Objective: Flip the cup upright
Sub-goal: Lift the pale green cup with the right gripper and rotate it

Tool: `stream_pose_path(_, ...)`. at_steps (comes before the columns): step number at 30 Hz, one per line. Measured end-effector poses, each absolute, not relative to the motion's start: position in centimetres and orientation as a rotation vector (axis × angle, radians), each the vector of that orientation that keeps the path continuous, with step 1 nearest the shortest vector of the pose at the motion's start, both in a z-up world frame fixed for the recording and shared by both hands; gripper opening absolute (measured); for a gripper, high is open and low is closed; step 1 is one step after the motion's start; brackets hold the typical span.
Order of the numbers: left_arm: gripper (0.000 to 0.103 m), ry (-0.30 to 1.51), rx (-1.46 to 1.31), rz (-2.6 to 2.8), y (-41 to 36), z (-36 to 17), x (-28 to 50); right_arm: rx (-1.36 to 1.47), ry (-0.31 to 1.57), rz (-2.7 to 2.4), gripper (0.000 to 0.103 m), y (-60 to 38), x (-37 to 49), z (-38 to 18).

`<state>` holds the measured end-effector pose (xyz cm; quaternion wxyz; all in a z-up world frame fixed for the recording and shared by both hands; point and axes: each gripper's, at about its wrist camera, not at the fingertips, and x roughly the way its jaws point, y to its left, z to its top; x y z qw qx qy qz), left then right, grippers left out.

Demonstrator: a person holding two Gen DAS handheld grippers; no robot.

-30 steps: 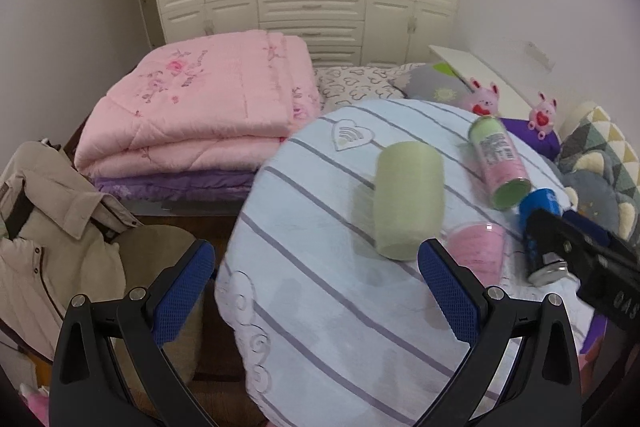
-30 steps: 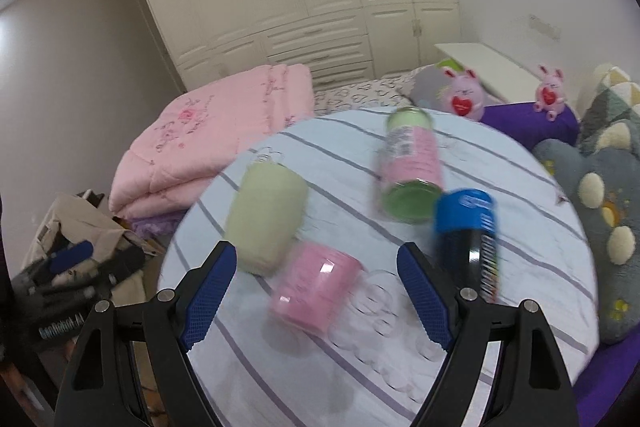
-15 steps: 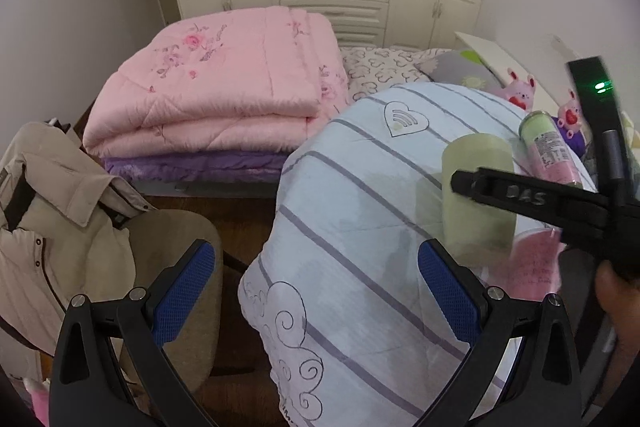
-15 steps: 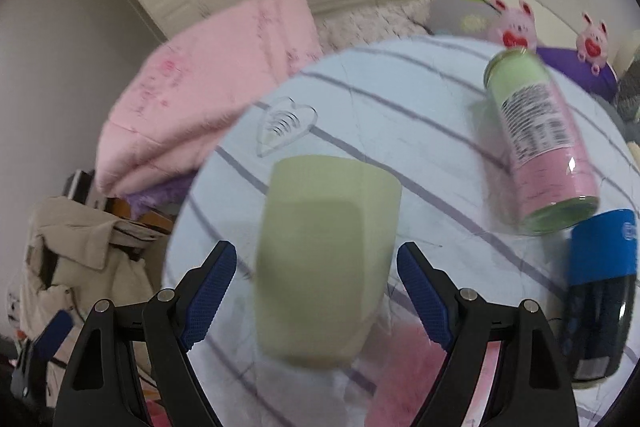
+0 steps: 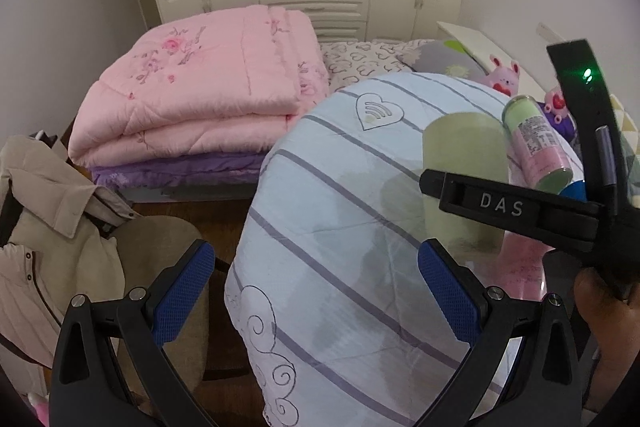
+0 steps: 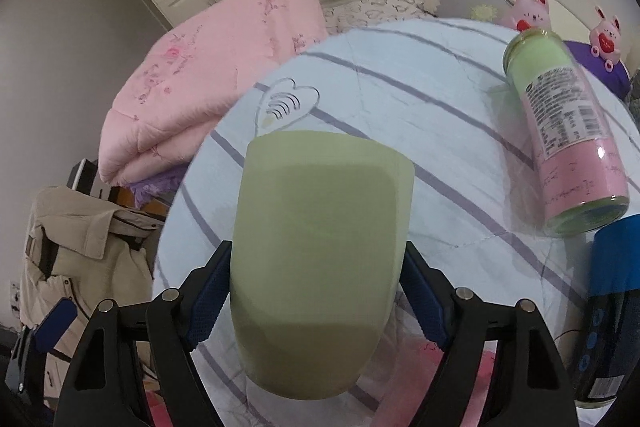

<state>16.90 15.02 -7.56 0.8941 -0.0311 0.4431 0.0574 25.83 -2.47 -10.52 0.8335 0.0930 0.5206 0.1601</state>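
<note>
A pale green cup (image 6: 320, 251) lies on its side on the round striped table (image 6: 420, 115). My right gripper (image 6: 316, 295) has a blue pad on each side of the cup, and both pads touch its walls. In the left wrist view the cup (image 5: 464, 163) shows behind the right gripper's black body (image 5: 516, 215). My left gripper (image 5: 316, 295) is open and empty over the table's near left edge.
A pink-and-green bottle (image 6: 568, 131) and a blue can (image 6: 612, 307) lie right of the cup. A pink cup (image 5: 524, 267) lies near it. A folded pink quilt (image 5: 200, 103) is behind, a beige jacket (image 5: 44, 235) on a chair at left.
My right gripper moved forward over the green cup and its pads closed in against the cup's sides. My left gripper drew back and to the left.
</note>
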Motion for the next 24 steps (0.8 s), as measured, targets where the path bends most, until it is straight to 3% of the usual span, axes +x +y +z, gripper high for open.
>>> stream_pose_path(14,0.103,0.847,-0.033,0.083,11.2,-4.1,11.7,0.202,0.933,0.407,0.079,-5.9,19.9,-2.4)
stream_pose_path(24,0.103,0.843,0.017,0.001,6.5,-3.7,7.5,0.226,0.934,0.424,0.079,-11.6,13.6,-1.7)
